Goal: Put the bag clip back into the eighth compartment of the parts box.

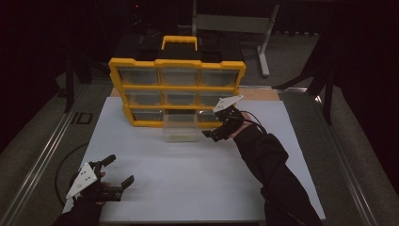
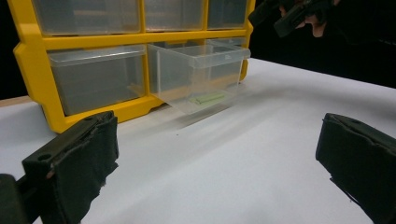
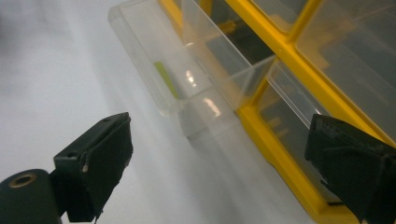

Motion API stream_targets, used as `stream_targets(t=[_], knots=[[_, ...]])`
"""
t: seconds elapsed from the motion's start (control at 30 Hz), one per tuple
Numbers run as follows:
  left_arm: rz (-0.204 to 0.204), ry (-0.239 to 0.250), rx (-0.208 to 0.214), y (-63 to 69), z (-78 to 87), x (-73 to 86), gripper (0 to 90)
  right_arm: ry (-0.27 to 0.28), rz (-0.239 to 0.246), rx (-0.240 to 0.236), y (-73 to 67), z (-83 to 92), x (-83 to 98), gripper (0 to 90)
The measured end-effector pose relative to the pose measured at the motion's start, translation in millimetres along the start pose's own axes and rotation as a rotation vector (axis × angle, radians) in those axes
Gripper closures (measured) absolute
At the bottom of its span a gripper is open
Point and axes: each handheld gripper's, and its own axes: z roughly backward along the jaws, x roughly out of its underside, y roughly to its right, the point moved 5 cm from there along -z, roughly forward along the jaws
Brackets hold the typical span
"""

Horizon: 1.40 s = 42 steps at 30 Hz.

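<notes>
Looking down from the high view, I see a yellow organizer (image 1: pixel 177 89) with clear drawers standing upright near the far edge of the white table (image 1: pixel 188 179), its carry handle (image 1: pixel 179 41) on top. The middle drawer (image 1: pixel 179 128) of the bottom row is pulled well out toward me, resting on the table. My right gripper (image 1: pixel 220 133) hovers just beside that drawer's right side, not touching it as far as I can tell, with its jaws parted; the dark sleeve (image 1: pixel 273 169) runs back to the near right corner. My left gripper (image 1: pixel 120 172) sits low at the near left corner of the table, well apart from the organizer, jaws spread wide and holding nothing. Along the left gripper view, both black pads stand far apart over bare table (image 2: pixel 224 177), and beyond them the drawer (image 2: pixel 198 77) juts out of the yellow frame (image 2: pixel 42 70) with a small pale green piece (image 2: pixel 208 98) lying flat on its floor; the right gripper (image 2: pixel 292 14) shows at the top, near the organizer's corner. Along the right gripper view, the jaws are again open with only table (image 3: pixel 56 65) between them, the drawer (image 3: pixel 187 79) lies ahead with the green piece (image 3: pixel 166 79) inside, and the yellow frame (image 3: pixel 280 130) runs close by the right-hand pad.
</notes>
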Motion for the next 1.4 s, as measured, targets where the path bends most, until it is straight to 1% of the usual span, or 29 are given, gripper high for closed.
stream_targets(t=[0.2,0.37,0.4,0.47,0.5,0.53,0.6,0.7,0.87,1.0,1.1,1.13,1.4], knots=[[-0.001,0.0,0.0,0.1,0.1,-0.1,0.0,0.032,-0.029,0.04,4.3,7.5,12.1,7.7],[0.0,0.0,0.001,0.1,0.1,-0.1,0.0,0.043,-0.059,0.063,6.6,13.5,25.7,7.7],[0.0,0.0,0.001,0.1,0.0,0.0,0.0,0.047,-0.069,0.057,6.5,14.4,28.6,7.7],[0.0,0.001,0.001,0.1,0.0,-0.1,0.0,0.048,-0.075,0.073,7.4,15.9,34.9,7.7],[0.0,0.0,0.001,0.1,0.1,-0.1,0.0,0.05,-0.085,0.069,7.4,16.6,38.7,7.7],[-0.001,0.0,0.001,0.1,0.1,-0.1,0.0,0.048,-0.092,0.075,8.1,17.3,42.6,7.7],[0.0,0.0,0.001,0.1,0.1,-0.1,0.0,0.049,-0.1,0.071,8.5,17.8,48.0,7.7],[-0.001,0.0,0.001,0.0,0.2,-0.1,0.0,0.054,-0.12,0.076,9.1,19.3,56.6,7.9],[-0.001,0.001,-0.003,-0.3,0.3,-0.2,0.0,0.065,-0.144,0.094,10.0,23.0,71.4,7.8],[0.0,0.0,-0.003,-0.1,0.0,0.0,0.0,0.064,-0.158,0.121,11.8,26.4,83.9,7.9],[-0.001,0.0,-0.003,-0.1,0.1,-0.1,0.0,0.066,-0.166,0.131,11.6,28.8,90.9,7.9],[-0.001,0.0,-0.004,-0.2,0.2,-0.1,0.0,0.069,-0.17,0.141,11.6,30.5,94.4,7.9],[-0.001,0.0,-0.004,0.0,0.1,-0.2,0.0,0.093,-0.21,0.16,7.0,36.6,118.1,7.9]])
